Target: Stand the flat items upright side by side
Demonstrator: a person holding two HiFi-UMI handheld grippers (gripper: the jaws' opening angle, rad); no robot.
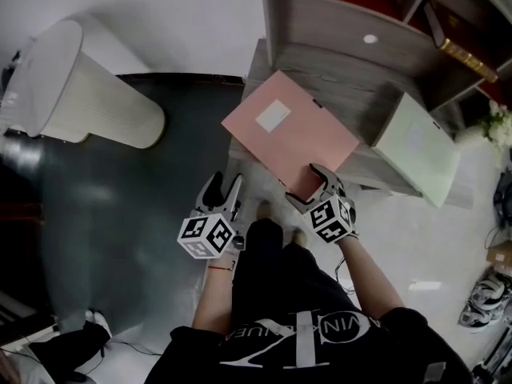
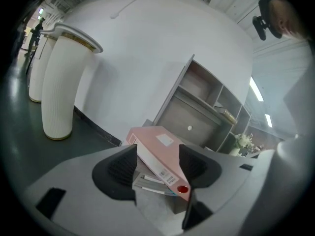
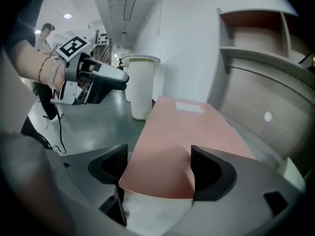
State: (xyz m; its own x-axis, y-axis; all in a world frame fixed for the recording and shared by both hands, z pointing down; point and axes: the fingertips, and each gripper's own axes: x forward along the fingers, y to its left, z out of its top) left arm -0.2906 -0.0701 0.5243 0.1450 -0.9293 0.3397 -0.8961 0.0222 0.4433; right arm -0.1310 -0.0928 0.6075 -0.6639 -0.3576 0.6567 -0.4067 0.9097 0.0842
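A pink binder with a white label lies flat on the grey wooden cabinet top, its near corner jutting over the front edge. In the left gripper view its spine faces me, with thin pale sheets under it. A pale green folder lies flat to its right. My right gripper stands wide open around the binder's near corner, and the pads do not press on it. My left gripper hangs open and empty left of the binder, short of it.
A tall white ribbed cylinder stands on the dark floor at the left. Behind the cabinet top rises a shelf unit with a drawer knob and a gold-edged book. White flowers and shoes are at the right.
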